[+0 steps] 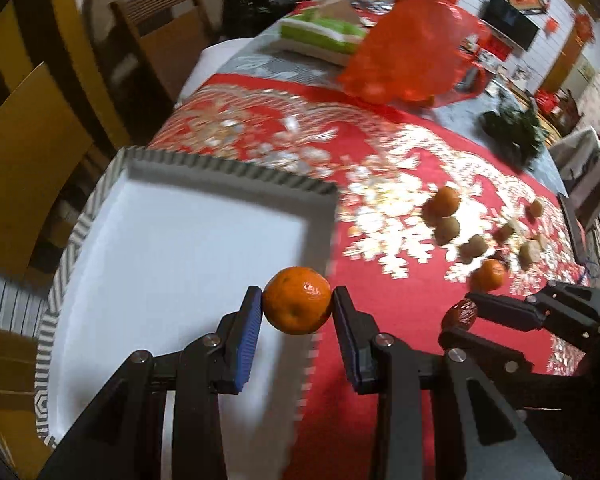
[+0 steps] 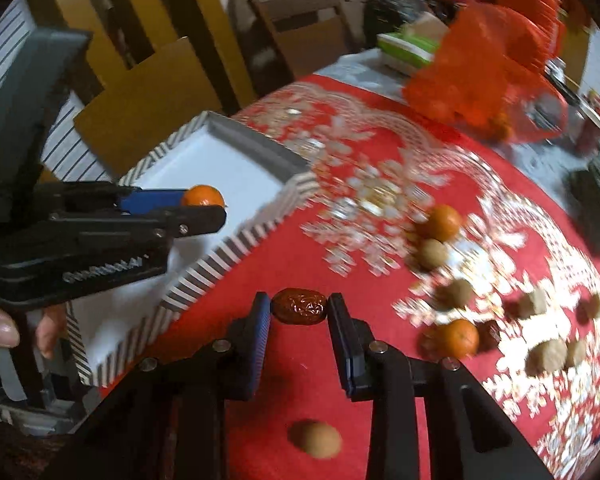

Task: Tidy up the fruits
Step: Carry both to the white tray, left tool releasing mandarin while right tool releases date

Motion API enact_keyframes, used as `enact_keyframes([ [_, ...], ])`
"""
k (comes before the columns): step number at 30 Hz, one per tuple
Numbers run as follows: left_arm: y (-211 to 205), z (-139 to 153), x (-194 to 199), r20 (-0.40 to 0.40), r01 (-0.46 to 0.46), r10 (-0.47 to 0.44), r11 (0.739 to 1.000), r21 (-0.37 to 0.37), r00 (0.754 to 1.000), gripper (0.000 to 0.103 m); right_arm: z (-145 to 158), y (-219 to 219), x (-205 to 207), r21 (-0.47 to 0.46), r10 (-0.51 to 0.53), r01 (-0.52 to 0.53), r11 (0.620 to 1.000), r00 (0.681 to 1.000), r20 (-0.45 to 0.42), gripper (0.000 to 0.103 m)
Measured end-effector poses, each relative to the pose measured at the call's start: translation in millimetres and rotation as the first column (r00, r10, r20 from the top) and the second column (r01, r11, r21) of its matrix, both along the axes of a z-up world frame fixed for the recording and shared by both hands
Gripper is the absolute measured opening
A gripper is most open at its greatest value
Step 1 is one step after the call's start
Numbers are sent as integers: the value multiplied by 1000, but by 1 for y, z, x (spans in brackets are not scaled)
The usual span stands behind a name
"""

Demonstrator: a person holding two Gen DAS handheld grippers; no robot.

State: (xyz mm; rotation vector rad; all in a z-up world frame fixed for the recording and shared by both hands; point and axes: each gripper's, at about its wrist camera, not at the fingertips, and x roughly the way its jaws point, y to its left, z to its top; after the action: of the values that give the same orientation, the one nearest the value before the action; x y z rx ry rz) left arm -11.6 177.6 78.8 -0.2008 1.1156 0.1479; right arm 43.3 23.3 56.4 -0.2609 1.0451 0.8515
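Observation:
My left gripper (image 1: 298,304) is shut on a tangerine (image 1: 297,300) and holds it above the right rim of the white square tray (image 1: 172,248) with a striped border. My right gripper (image 2: 299,308) is shut on a wrinkled red date (image 2: 299,306), held above the red cloth just right of the tray (image 2: 236,168). In the left wrist view the date (image 1: 459,314) shows between the right gripper's fingers. In the right wrist view the left gripper (image 2: 204,204) holds the tangerine (image 2: 202,195) over the tray. More tangerines (image 2: 441,222) (image 2: 458,338), brown longans (image 2: 432,254) and walnuts (image 2: 546,356) lie on the cloth to the right.
A red-and-gold tablecloth (image 2: 380,168) covers the table. An orange-red plastic bag (image 1: 412,48) and a green-white packet (image 1: 320,34) sit at the far end. A brown longan (image 2: 316,438) lies below my right gripper. Wooden chairs (image 1: 24,160) stand left of the table.

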Motion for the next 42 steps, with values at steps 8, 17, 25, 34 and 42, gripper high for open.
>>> enact_keyframes([
  [8,44,-22,-14,-46,-84,83,996,-10,995,35,3,53,-4,4,80,-81,997,997,12,33],
  [17,76,-39,-23,-84,-132,130,991,-12,988,35,-7,100,-6,-12,159,-159,987,987,-2,33],
  [25,91,-49,-31,-106,-158,155,987,-19,982,35,-36,130,0,-61,210,-212,975,977,-46,33],
  [34,102,-49,-36,-104,-177,175,984,-14,979,65,-53,142,-3,-75,233,-239,968,969,-80,34],
  [42,98,-28,-38,-65,-182,182,983,17,981,73,-26,121,-4,-5,197,-198,980,979,-49,55],
])
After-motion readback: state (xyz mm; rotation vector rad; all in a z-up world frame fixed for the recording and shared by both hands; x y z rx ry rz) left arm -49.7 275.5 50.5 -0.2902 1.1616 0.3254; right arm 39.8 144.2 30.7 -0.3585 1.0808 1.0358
